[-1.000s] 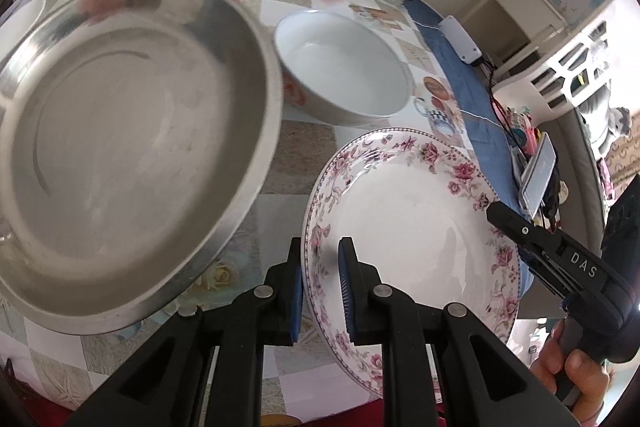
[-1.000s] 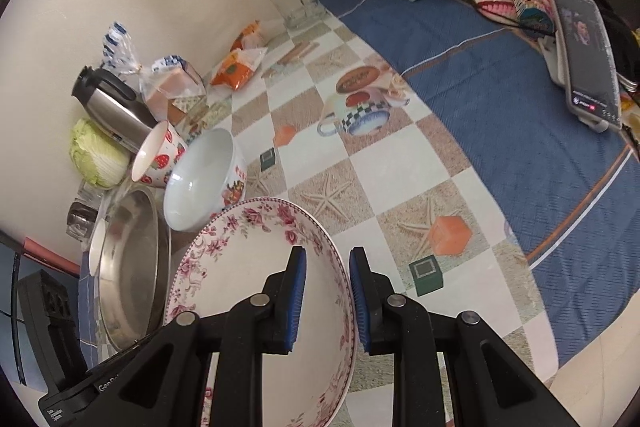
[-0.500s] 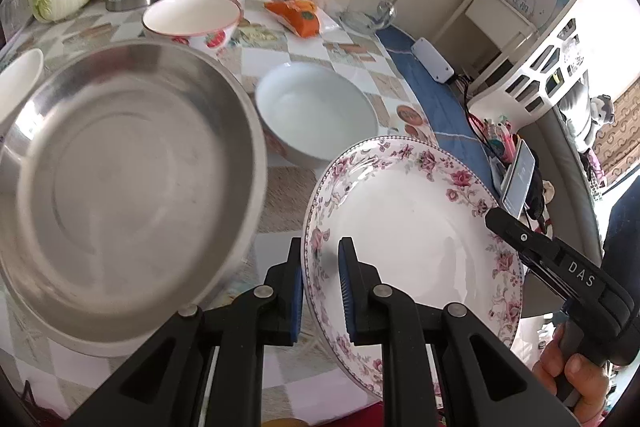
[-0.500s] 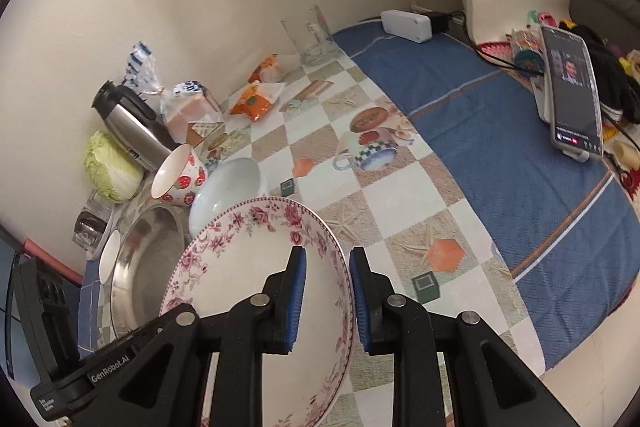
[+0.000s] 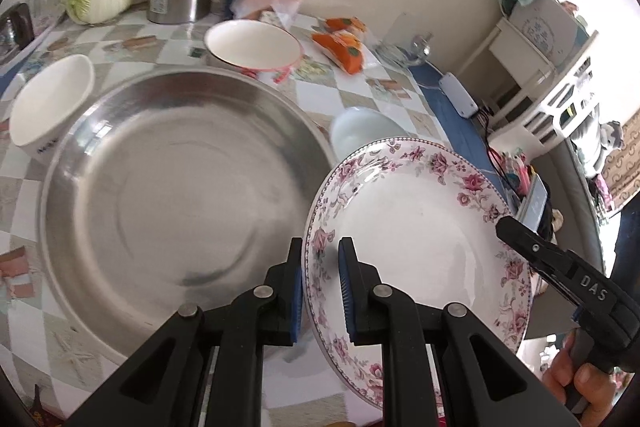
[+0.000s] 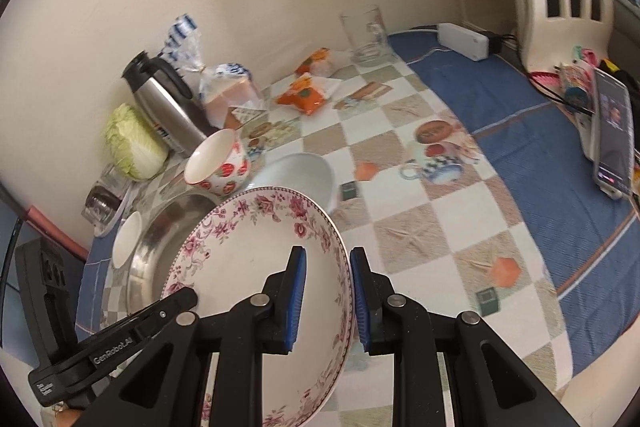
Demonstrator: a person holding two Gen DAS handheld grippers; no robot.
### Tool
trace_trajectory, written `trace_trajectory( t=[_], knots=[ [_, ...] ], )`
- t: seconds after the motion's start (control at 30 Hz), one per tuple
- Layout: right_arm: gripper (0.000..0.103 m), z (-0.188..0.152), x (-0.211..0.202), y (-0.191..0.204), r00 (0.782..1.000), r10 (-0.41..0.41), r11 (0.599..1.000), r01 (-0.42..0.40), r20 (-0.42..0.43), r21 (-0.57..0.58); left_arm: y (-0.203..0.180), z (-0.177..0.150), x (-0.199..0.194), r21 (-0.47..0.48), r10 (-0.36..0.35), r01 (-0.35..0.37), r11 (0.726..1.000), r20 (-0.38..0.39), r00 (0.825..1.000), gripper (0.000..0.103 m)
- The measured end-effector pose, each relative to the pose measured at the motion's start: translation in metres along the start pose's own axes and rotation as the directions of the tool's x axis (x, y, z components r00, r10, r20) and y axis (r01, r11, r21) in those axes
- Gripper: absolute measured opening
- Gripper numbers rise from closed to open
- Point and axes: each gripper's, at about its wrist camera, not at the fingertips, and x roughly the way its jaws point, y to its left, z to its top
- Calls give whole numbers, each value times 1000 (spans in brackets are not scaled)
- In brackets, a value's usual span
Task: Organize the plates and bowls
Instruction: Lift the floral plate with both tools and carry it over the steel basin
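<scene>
Floral plate [image 5: 416, 227] pinched at opposite rims by left tongs [image 5: 320, 287] and right tongs [image 6: 326, 301].

A floral-rimmed white plate [image 5: 420, 227] hangs tilted above the table's near edge, clamped at opposite rims. Beside it a wide steel pan [image 5: 168, 195] sits flat. A plain white bowl [image 5: 360, 131] stands just behind the plate, a strawberry-printed bowl [image 6: 218, 163] farther back toward the wall, a small white bowl [image 5: 48, 103] at the pan's left rim
</scene>
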Motion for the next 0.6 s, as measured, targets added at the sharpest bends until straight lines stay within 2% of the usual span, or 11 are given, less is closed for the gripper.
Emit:
trace_trajectory(
  t=[0.6],
  knots=[
    [24,17,39,91,997,45,987,-54,-60,-152,80,21,-31,-188,59,-40,981,95,994,17]
  ],
)
